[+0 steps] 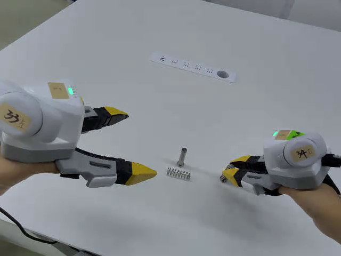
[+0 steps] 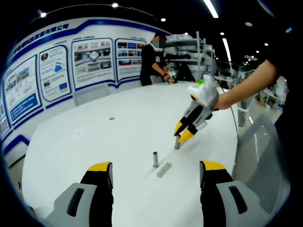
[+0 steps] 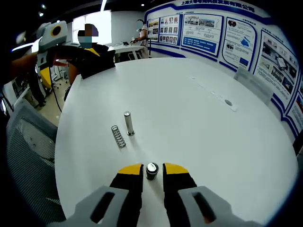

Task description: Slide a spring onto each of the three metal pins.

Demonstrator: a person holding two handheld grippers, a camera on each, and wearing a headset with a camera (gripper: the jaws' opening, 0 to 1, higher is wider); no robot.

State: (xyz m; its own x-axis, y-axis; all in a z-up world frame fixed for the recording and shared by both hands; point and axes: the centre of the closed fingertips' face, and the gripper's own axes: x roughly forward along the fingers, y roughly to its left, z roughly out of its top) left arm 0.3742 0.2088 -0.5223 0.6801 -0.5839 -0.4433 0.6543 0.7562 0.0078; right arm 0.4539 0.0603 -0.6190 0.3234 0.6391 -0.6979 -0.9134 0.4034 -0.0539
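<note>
One metal pin (image 1: 181,157) stands upright on the white table, and a spring (image 1: 178,173) lies flat just in front of it. My left gripper (image 1: 130,143) is open, its yellow-tipped jaws wide apart to the left of the pin and spring. In the left gripper view the pin (image 2: 155,159) and spring (image 2: 164,169) lie ahead between the jaws of the gripper (image 2: 156,172). My right gripper (image 1: 230,169) is shut on a second metal pin (image 3: 152,171), held upright with its foot on the table. The standing pin (image 3: 128,123) and spring (image 3: 118,136) lie beyond the right gripper (image 3: 152,176).
A flush power strip (image 1: 194,68) is set into the table (image 1: 277,80) at the back. The table's near edge runs along the lower left. A mesh chair (image 3: 28,156) stands beside the table, and people stand in the background.
</note>
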